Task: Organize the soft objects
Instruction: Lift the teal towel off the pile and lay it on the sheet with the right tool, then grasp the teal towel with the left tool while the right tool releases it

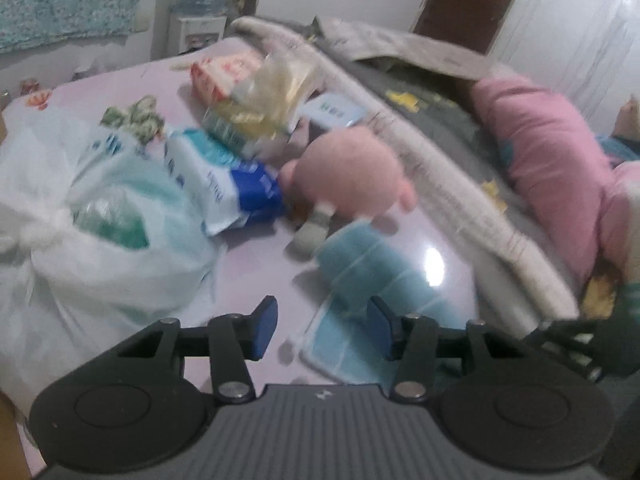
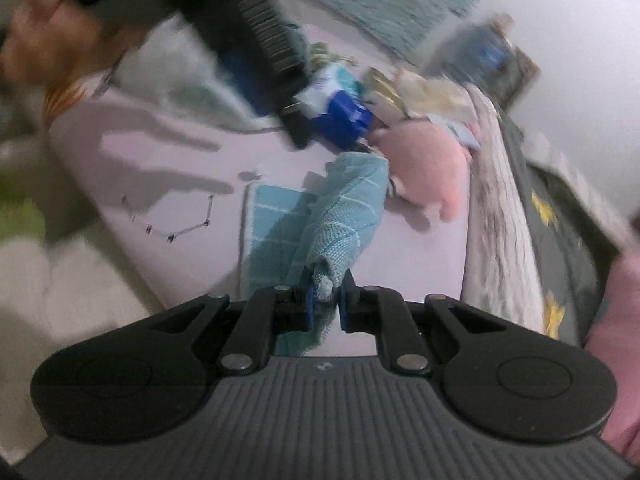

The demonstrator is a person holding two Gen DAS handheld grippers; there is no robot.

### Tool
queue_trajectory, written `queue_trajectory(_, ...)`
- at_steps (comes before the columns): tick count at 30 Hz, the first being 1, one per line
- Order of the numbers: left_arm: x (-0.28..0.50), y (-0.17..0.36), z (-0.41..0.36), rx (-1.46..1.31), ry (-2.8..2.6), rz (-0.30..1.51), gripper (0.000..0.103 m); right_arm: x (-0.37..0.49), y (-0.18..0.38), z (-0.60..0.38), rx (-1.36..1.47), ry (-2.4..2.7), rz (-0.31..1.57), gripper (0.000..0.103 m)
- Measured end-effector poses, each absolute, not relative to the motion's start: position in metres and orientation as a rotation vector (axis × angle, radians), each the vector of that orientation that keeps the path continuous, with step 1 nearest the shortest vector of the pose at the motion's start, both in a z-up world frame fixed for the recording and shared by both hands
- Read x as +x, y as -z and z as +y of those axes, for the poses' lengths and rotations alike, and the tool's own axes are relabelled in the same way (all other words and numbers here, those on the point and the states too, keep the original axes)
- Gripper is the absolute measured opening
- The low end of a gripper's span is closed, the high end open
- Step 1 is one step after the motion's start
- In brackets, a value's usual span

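- Two blue pads of my left gripper [image 1: 322, 330] stood apart, empty, above the blue towel [image 1: 372, 276] lying near the table's [image 1: 256, 280] right edge.
- Right wrist view: my right gripper [image 2: 326, 300] pinched the blue towel's [image 2: 332, 220] corner; such a thin bite could probably slip, dropping it beside the pink plush [image 2: 430, 168].

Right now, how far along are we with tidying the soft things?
Early. Nothing looks sorted yet. In hand: the right hand-held gripper is shut on a corner of the blue towel, lifting a fold off the table. The left hand-held gripper is open, empty. Left: the pink plush and tissue packs lie loose.
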State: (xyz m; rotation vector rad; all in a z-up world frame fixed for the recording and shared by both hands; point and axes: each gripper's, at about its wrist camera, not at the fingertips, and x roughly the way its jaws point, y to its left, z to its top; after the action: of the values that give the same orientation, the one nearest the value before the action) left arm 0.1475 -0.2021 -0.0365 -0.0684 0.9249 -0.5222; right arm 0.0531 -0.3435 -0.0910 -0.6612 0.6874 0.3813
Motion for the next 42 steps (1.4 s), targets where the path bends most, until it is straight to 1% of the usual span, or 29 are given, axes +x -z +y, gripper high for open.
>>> queue_trajectory(2, 0.148, 0.030, -0.204, -0.092, 0.547, 0.913, 0.056, 0.051, 0.093, -0.335, -0.740, -0.407, 0.685, 0.010)
queue_trajectory(4, 0.150, 0.026, -0.207, -0.113, 0.563, 0.908, 0.061, 0.050, 0.095, -0.330, -0.810, -0.448, 0.683, 0.011)
queue_trajectory(6, 0.149, 0.026, -0.211, -0.134, 0.577, 0.909, 0.064, 0.046, 0.095, -0.326, -0.862, -0.492, 0.682, 0.012)
queue_trajectory(9, 0.149, 0.033, -0.219, -0.107, 0.584, 0.922, 0.065, 0.043, 0.095, -0.318, -0.887, -0.565, 0.686, 0.014)
queue_trajectory(11, 0.145, 0.040, -0.225, -0.060, 0.573, 0.935, 0.063, 0.040, 0.096, -0.314, -0.891, -0.589, 0.676, 0.015)
queue_trajectory(13, 0.143, 0.050, -0.228, -0.020, 0.552, 0.963, 0.057, 0.040, 0.096, -0.313, -0.877, -0.601, 0.682, 0.019)
queue_trajectory(14, 0.143, 0.055, -0.227, -0.014, 0.544, 0.979, 0.055, 0.039, 0.096, -0.314, -0.857, -0.605, 0.683, 0.021)
queue_trajectory(15, 0.142, 0.059, -0.225, -0.014, 0.540, 0.991, 0.051, 0.039, 0.095, -0.316, -0.828, -0.610, 0.689, 0.025)
queue_trajectory(16, 0.142, 0.062, -0.222, -0.017, 0.536, 1.001, 0.048, 0.039, 0.096, -0.318, -0.791, -0.612, 0.695, 0.026)
queue_trajectory(19, 0.141, 0.070, -0.215, -0.017, 0.520, 1.024, 0.045, 0.041, 0.086, -0.335, -0.584, -0.635, 0.734, 0.036)
queue_trajectory(21, 0.142, 0.073, -0.211, -0.021, 0.511, 1.032, 0.045, 0.043, 0.081, -0.354, -0.400, -0.650, 0.766, 0.052)
queue_trajectory(25, 0.144, 0.076, -0.205, -0.038, 0.504, 1.046, 0.045, 0.047, 0.076, -0.398, 0.001, -0.614, 0.773, 0.057)
queue_trajectory(27, 0.144, 0.076, -0.204, -0.049, 0.504, 1.053, 0.045, 0.051, 0.079, -0.409, 0.134, -0.583, 0.762, 0.063)
queue_trajectory(30, 0.145, 0.078, -0.203, -0.060, 0.502, 1.065, 0.045, 0.060, 0.090, -0.410, 0.219, -0.511, 0.755, 0.064)
queue_trajectory(35, 0.146, 0.081, -0.199, -0.090, 0.496, 1.091, 0.045, 0.076, 0.118, -0.385, 0.211, -0.434, 0.807, 0.065)
queue_trajectory(38, 0.148, 0.083, -0.196, -0.107, 0.491, 1.101, 0.043, 0.077, 0.120, -0.372, 0.206, -0.425, 0.784, 0.065)
queue_trajectory(41, 0.150, 0.084, -0.193, -0.123, 0.491, 1.109, 0.043, 0.076, 0.120, -0.356, 0.145, -0.400, 0.768, 0.062)
queue_trajectory(42, 0.151, 0.084, -0.193, -0.122, 0.492, 1.109, 0.043, 0.075, 0.119, -0.350, 0.117, -0.390, 0.765, 0.056)
